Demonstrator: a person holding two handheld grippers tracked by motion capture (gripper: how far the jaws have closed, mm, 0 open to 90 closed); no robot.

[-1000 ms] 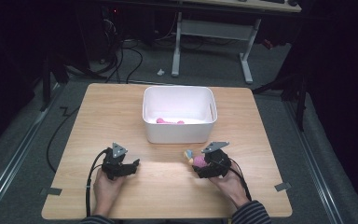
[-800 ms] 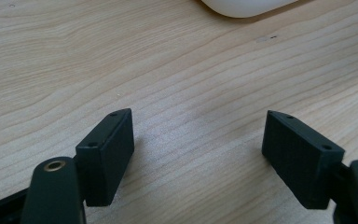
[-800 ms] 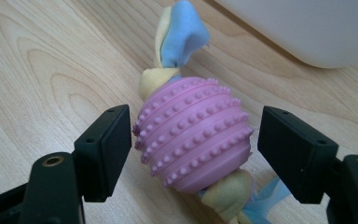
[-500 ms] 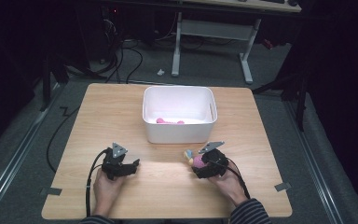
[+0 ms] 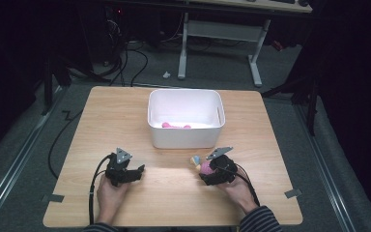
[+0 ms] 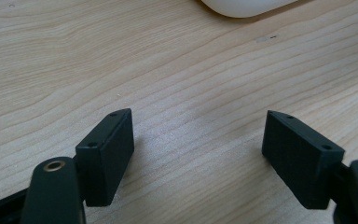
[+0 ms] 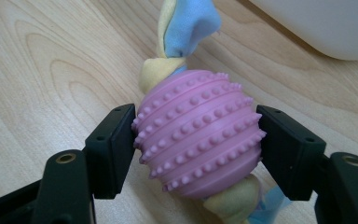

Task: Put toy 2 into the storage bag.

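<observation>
Since the right gripper point(image 7: 196, 154) has its fingers clamped on the knobbly pink ball toy point(image 7: 198, 135) at lower centre, just off the white bin point(image 5: 185, 119), those rounded bumps could squirt it loose mid-lift; left gripper point(image 6: 198, 154) fingers sit apart, empty.

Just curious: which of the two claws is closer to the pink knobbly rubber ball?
Right. The right claw is clamped on the pink knobbly rubber ball, pads on both sides. The left claw rests open on bare wood, off to the ball's left.

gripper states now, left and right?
Left gripper: open, nothing between the jaws, bare wooden table under them.
Right gripper: shut on the pink studded rubber ball with knotted yellow-and-blue cloth ends.
</observation>
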